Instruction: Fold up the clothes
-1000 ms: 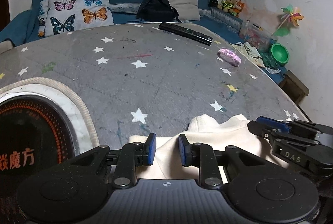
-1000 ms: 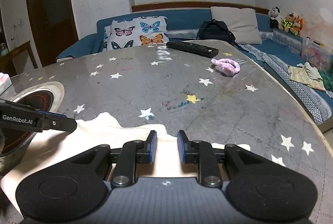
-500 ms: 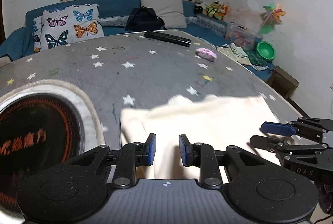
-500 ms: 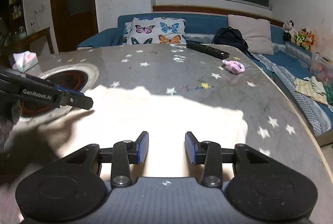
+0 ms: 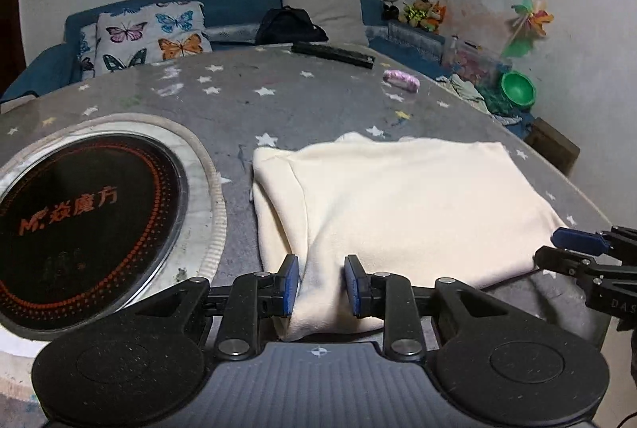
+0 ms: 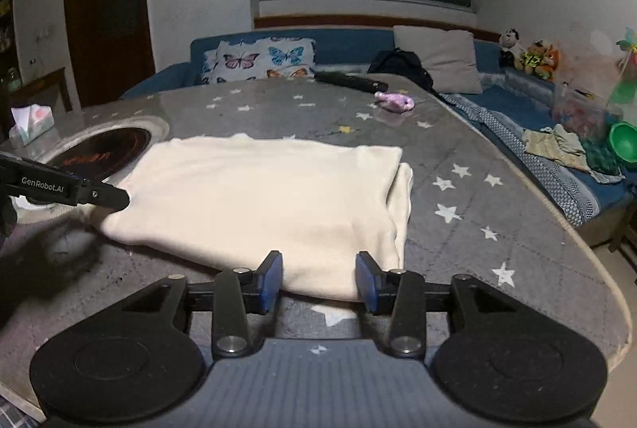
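A soft cream cloth garment [image 5: 402, 205] lies folded flat on the grey desk with white stars [image 5: 278, 101], just beside a round black cooker plate with orange writing [image 5: 75, 225]. The left claw [image 5: 321, 284] is open a little, with the near cloth edge between its blue pads. The right claw [image 6: 317, 280] is open wide at the near right corner, holding nothing.

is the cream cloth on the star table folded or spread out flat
Folded. The cream cloth lies as a neat rectangle on the grey star-printed table, with doubled layers showing along its right edge.
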Available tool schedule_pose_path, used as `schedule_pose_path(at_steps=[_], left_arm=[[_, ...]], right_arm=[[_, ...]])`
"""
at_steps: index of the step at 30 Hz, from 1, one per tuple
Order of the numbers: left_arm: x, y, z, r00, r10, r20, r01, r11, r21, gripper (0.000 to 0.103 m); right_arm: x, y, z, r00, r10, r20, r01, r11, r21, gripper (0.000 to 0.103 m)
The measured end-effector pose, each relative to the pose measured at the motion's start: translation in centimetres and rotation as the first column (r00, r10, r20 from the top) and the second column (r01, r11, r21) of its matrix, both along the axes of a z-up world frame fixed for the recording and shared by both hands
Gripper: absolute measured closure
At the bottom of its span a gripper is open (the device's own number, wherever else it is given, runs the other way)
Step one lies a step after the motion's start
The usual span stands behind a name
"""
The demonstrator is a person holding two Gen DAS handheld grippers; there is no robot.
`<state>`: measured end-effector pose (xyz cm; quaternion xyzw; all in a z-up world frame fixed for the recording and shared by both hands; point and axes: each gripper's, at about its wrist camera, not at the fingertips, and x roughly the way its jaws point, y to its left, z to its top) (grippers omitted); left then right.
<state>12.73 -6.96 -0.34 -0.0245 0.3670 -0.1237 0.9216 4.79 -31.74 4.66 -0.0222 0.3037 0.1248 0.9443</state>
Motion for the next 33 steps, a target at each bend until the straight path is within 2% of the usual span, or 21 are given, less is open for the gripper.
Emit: schedule_pose_path(at_steps=[2,3,5,8,12,14,22,33], left_arm=[[-0.6,0.2,0.3,1.0,0.007,-0.001,-0.007,1.0,-0.006,0.07],[-1.0,0.3,0.3,1.0,0.012,-0.002,-0.012,1.0,-0.005,0.06],[-1.8,0.4,0.4,1.0,0.022,0.005,-0.022,1.0,0.008,0.052],[-2.9,0.8,0.4,0.999,0.039,0.006,-0.039,0.999,0.012,0.04],[-4.1,1.4,0.3,0.998,0.058,0.006,-0.058,0.998,0.008,0.025],[-4.8,1.6,0.3,0.998,0.063,0.007,-0.063,0.998,0.007,0.018],[-7.4,1.8,0.3,0.998,0.044,0.038,-0.045,0.999,0.005,0.001],[-9.7,2.4,0.2,0.998,0.039,0.049,-0.039,0.999,-0.001,0.0]], right_arm=[[-0.2,0.1,0.2,1.0,-0.007,0.005,0.007,1.0,0.013,0.049],[-0.3,0.2,0.2,1.0,-0.012,0.008,0.012,1.0,0.019,0.047],[-0.6,0.3,0.3,1.0,-0.02,0.012,0.02,0.999,0.036,0.031],[-1.4,0.7,0.4,0.999,-0.031,0.022,0.03,0.998,0.056,0.018],[-2.1,1.1,0.5,0.998,-0.055,0.033,0.053,0.996,0.067,0.012],[-2.6,1.5,0.5,0.997,-0.067,0.04,0.064,0.996,0.067,0.003],[-4.4,3.1,1.0,0.996,-0.073,0.06,0.07,0.996,0.049,0.0],[-6.2,4.2,0.7,0.993,-0.109,0.037,0.107,0.993,0.059,0.0]])
